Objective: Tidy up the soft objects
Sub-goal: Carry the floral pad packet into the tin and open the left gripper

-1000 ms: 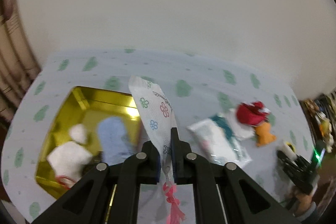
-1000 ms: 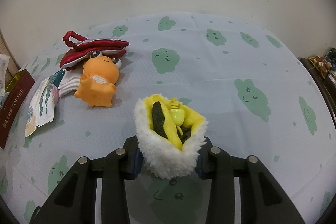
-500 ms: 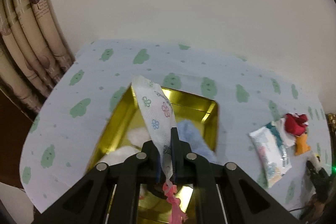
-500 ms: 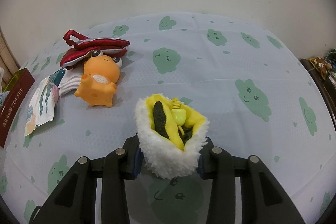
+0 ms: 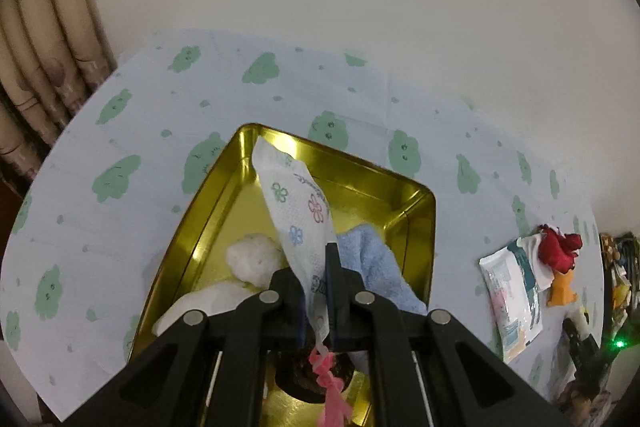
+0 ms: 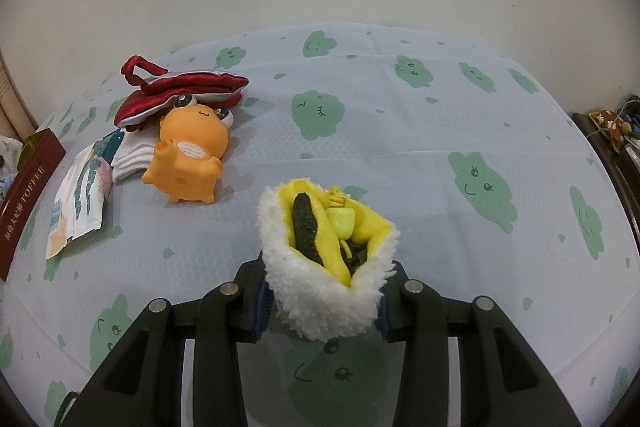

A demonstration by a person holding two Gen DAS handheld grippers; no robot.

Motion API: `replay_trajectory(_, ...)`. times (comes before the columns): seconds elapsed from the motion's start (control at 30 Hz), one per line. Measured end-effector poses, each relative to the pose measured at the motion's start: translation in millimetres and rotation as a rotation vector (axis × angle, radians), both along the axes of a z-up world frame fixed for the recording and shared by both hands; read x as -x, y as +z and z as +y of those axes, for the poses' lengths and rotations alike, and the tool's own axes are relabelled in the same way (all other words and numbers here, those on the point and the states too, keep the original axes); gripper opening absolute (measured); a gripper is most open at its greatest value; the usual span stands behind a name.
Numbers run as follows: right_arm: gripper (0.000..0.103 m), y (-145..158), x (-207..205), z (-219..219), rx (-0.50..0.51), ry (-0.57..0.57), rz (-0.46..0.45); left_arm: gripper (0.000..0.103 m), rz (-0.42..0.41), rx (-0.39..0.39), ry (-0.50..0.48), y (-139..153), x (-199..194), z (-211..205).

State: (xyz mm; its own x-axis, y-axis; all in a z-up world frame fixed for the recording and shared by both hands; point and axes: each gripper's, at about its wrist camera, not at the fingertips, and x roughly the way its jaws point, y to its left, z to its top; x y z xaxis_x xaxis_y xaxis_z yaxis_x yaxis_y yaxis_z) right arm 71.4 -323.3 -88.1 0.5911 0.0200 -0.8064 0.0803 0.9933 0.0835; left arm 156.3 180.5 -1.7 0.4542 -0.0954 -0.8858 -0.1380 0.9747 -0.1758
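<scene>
- My left hand-held gripper (image 5: pixel 328 291) is clamped tight on a thin white packet with a flower print (image 5: pixel 298 219), pinching it near its lower end.
- The packet's long axis runs up and away from the jaws, leaning left, and its far tip hangs over the far left corner of the gold tin (image 5: pixel 416 223).
- The tin lies directly below and ahead of this hand-held gripper, so I judge the coming move to be a short drop and release.
- Already in the tin: a blue cloth (image 5: pixel 376 259) just right of the packet and a white fluffy piece (image 5: pixel 252 259) to its left.
- A pink ribbon (image 5: pixel 330 387) dangles beneath the jaws over something dark that I cannot identify.
- My right hand-held gripper (image 6: pixel 320 307), part open, squeezes a fleecy white-and-yellow pouch (image 6: pixel 320 263) above the bench (image 6: pixel 400 131), well apart from the tin.
- The pouch's contents are hard to make out.
- The orange toy (image 6: pixel 188 163), red pouch (image 6: pixel 180 91) and foil sachet (image 6: pixel 80 195) wait on the bench.
</scene>
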Motion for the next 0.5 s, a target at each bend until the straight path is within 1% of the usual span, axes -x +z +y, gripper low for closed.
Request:
replay_trajectory(0.1, 0.039, 0.0, -0.3, 0.6, 0.007, 0.002, 0.001, 0.007, 0.030, -0.025, -0.004, -7.6, -3.8, 2.5)
replay_trajectory(0.17, 0.039, 0.0, -0.8, 1.0, 0.010, 0.004, 0.002, 0.011, 0.028, -0.077, -0.016, -10.2, -3.0, 1.6)
replay_trajectory(0.23, 0.040, -0.1, -1.0, 1.2, 0.012, 0.006, 0.002, 0.013, 0.045, -0.138, -0.032, -13.7, -2.5, -2.4)
replay_trajectory(0.27, 0.040, -0.1, -1.1, 1.3, 0.013, 0.006, 0.003, 0.016, 0.051, -0.151, -0.030, -15.0, -1.2, -2.6)
replay_trajectory(0.3, 0.040, -0.1, -0.9, 1.5, 0.013, 0.006, 0.002, 0.021, 0.056, -0.163, -0.026, -15.7, -0.2, -2.8)
replay_trajectory(0.37, 0.040, -0.1, -1.2, 1.7, 0.016, 0.008, 0.003, 0.023, 0.062, -0.174, -0.022, -17.0, 1.2, -1.9)
replay_trajectory(0.4, 0.040, -0.1, -1.1, 1.9, 0.018, 0.010, 0.004, 0.026, 0.065, -0.183, -0.020, -16.7, 2.1, -1.5)
replay_trajectory(0.43, 0.040, -0.1, -1.2, 1.9, 0.018, 0.010, 0.004, 0.034, 0.064, -0.188, -0.017, -15.9, 3.1, -0.6)
replay_trajectory(0.5, 0.041, -0.1, -1.1, 2.1, 0.019, 0.011, 0.004, 0.042, 0.061, -0.198, -0.009, -13.6, 4.7, 1.9)
